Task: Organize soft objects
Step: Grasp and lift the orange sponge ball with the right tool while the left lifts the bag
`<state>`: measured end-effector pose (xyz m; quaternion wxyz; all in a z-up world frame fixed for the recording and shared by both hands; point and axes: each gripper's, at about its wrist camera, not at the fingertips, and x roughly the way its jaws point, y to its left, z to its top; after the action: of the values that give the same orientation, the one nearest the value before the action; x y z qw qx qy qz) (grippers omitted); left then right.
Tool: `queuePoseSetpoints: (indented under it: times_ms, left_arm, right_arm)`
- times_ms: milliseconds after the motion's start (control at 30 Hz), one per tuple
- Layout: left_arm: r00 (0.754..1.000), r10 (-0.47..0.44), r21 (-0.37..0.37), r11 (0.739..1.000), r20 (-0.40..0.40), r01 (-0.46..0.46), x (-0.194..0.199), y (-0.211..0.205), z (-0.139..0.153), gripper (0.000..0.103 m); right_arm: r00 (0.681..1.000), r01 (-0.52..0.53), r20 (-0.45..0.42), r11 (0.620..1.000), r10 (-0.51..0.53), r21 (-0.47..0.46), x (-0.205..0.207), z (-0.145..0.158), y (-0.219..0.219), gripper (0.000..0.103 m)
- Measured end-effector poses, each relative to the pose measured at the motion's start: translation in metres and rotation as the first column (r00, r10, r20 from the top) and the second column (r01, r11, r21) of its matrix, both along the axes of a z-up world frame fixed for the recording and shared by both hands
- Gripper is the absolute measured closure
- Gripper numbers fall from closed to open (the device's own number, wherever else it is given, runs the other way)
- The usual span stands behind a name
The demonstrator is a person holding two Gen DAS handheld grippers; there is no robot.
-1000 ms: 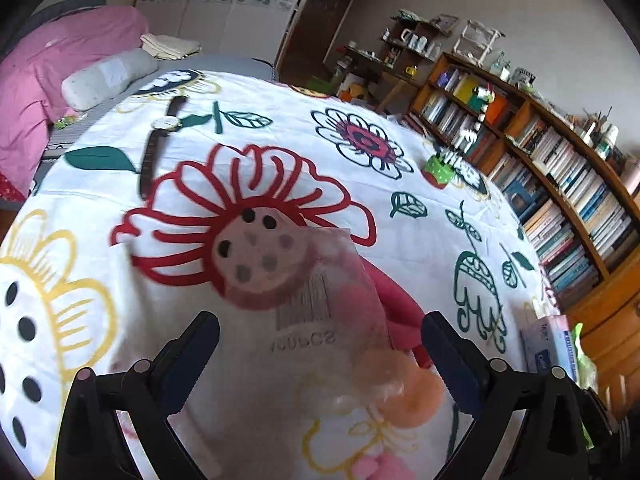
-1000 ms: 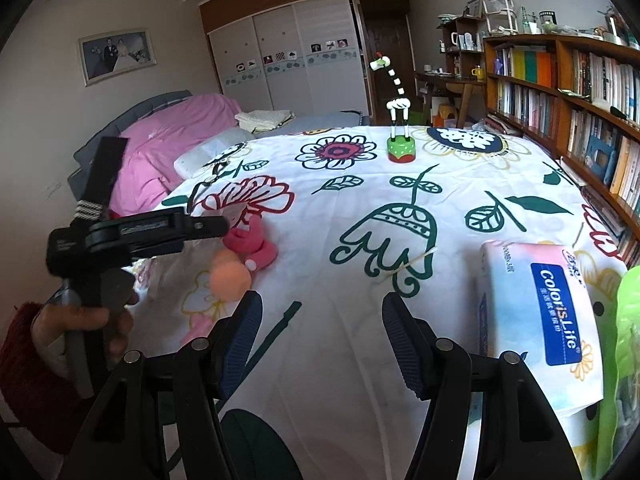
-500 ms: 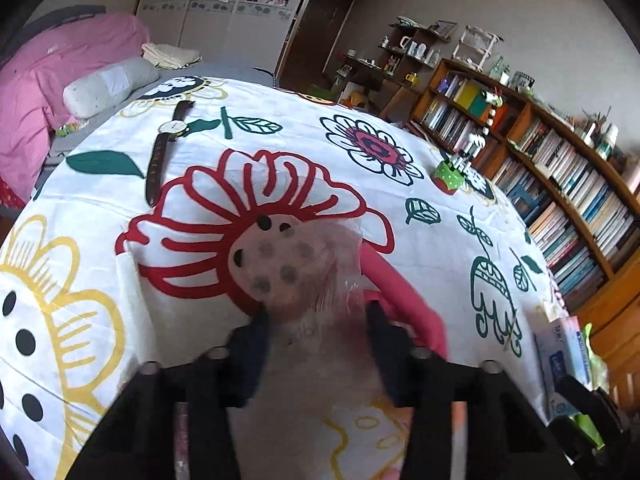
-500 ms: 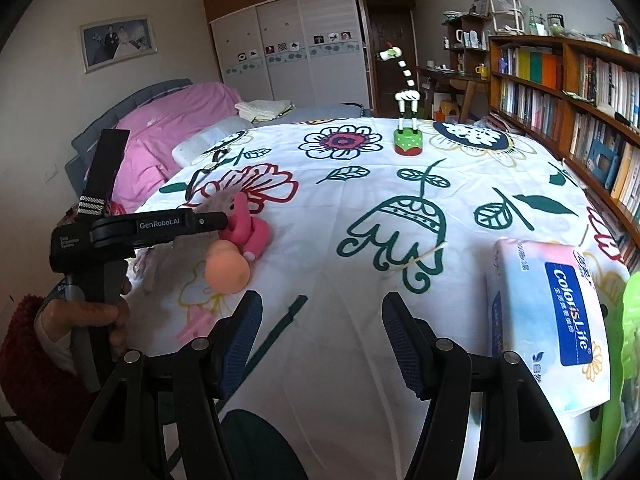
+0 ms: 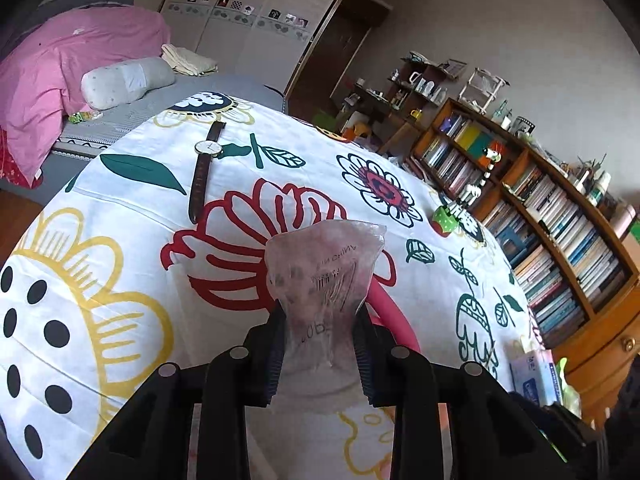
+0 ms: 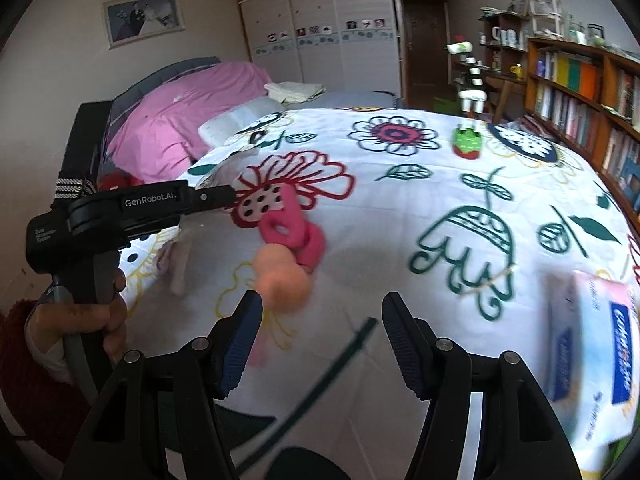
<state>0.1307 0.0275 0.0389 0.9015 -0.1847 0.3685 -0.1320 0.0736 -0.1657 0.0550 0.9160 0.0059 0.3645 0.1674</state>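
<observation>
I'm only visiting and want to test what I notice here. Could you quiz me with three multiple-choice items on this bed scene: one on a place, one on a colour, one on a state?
1. Where does the wristwatch lie?
A. on the flowered bedspread
B. on the bookshelf
C. on the tissue pack

2. What colour is the plush toy's body?
A. blue
B. pink
C. grey

3. What is between the fingers of the left tool?
A. nothing
B. a book
C. a clear plastic bag

Answers:
1 A, the strap lies flat on the bedspread.
2 B, pink beside its peach head.
3 C, the tool is closing on the bunched plastic bag, which sticks up from its fingers.
</observation>
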Motion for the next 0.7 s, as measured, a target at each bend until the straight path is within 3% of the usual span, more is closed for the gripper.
queuePoseSetpoints:
  times_ms: [367, 533, 700]
  left_arm:
    - [1.000, -0.002, -0.010, 1.000, 0.028, 0.002, -0.005, 0.002, 0.005, 0.070]
    - [0.999, 0.004, -0.018, 1.000, 0.033, -0.004, -0.006, 0.004, 0.005, 0.070]
    - [0.999, -0.001, -0.020, 1.000, 0.035, 0.002, -0.007, 0.003, 0.005, 0.070]
  right_arm:
    - [0.996, -0.074, -0.058, 0.997, 0.072, -0.033, 0.034, -0.020, 0.038, 0.042]
    - [0.993, -0.090, -0.085, 0.995, 0.086, -0.045, 0.044, -0.030, 0.046, 0.061]
    - [0.993, -0.092, -0.081, 0.995, 0.088, -0.038, 0.040, -0.031, 0.046, 0.065]
